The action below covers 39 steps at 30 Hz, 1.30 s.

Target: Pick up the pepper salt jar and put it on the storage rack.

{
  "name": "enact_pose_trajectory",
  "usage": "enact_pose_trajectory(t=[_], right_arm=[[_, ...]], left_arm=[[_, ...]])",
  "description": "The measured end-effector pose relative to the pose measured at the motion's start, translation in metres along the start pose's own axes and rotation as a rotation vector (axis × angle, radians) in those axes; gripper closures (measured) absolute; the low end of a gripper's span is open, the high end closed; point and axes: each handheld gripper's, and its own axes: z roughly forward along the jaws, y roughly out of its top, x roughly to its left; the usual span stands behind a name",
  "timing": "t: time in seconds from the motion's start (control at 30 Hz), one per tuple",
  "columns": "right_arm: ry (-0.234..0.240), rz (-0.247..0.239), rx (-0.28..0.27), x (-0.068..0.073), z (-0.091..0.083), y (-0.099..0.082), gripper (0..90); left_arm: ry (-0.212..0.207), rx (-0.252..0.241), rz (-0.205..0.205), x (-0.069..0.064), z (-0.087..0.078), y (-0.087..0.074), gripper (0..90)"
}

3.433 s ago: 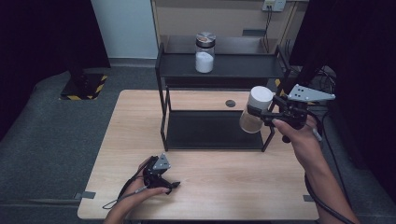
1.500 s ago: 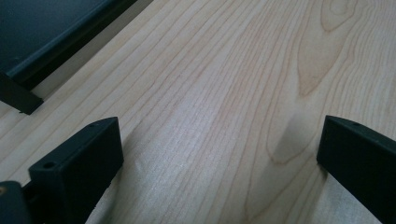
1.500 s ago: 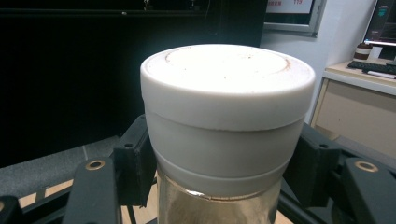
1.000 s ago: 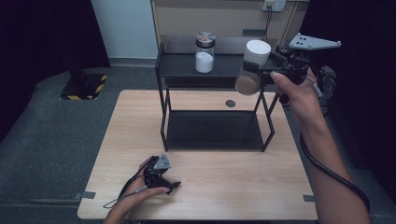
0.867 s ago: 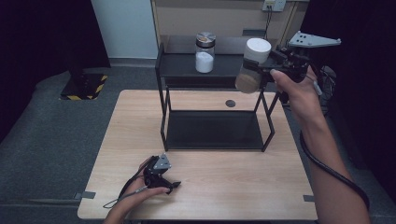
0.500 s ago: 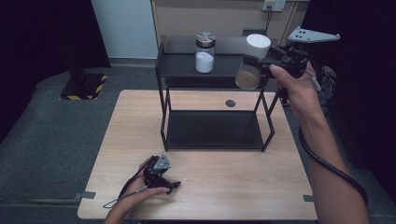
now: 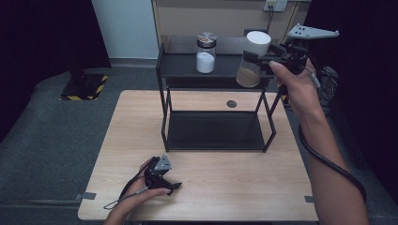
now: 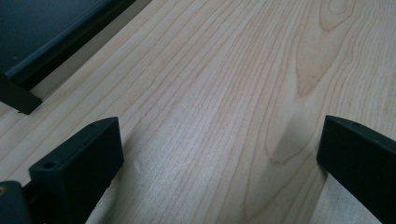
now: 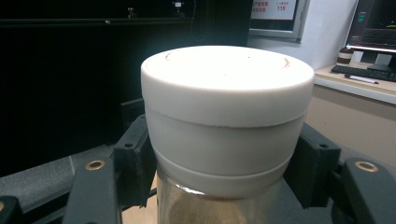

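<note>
My right gripper (image 7: pixel 253 57) is shut on a clear jar with a white lid (image 7: pixel 252 60) and brown powder in its bottom. It holds the jar upright at the right end of the black rack's top shelf (image 7: pixel 183 65); whether the jar's base touches the shelf I cannot tell. In the right gripper view both jaws press the jar (image 9: pixel 227 112) just under its lid. A second jar (image 7: pixel 205 52), silver-lidded with white powder, stands on that shelf to the left. My left gripper (image 7: pixel 174 186) rests on the table near its front edge, jaws open over bare wood (image 8: pixel 219 112).
The black two-tier rack has a lower shelf (image 7: pixel 213 130) on the wooden table (image 7: pixel 244 183). A small dark round disc (image 7: pixel 231 103) lies on the table behind the rack. Grey floor and a yellow-black striped base (image 7: pixel 84 88) lie to the left.
My right gripper has carried the jar up from beside the rack's lower right to the top shelf's right end, drifting slightly left over the last second. The left gripper has stayed put.
</note>
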Motion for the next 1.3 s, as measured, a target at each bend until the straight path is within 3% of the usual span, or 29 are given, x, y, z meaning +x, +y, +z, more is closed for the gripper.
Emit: enact_pose_trajectory(t=[1.3], right_arm=[[-0.030, 0.018, 0.006, -0.021, 0.032, 0.005, 36.3]], left_arm=[[-0.006, 0.001, 0.007, -0.002, -0.001, -0.001, 0.0]])
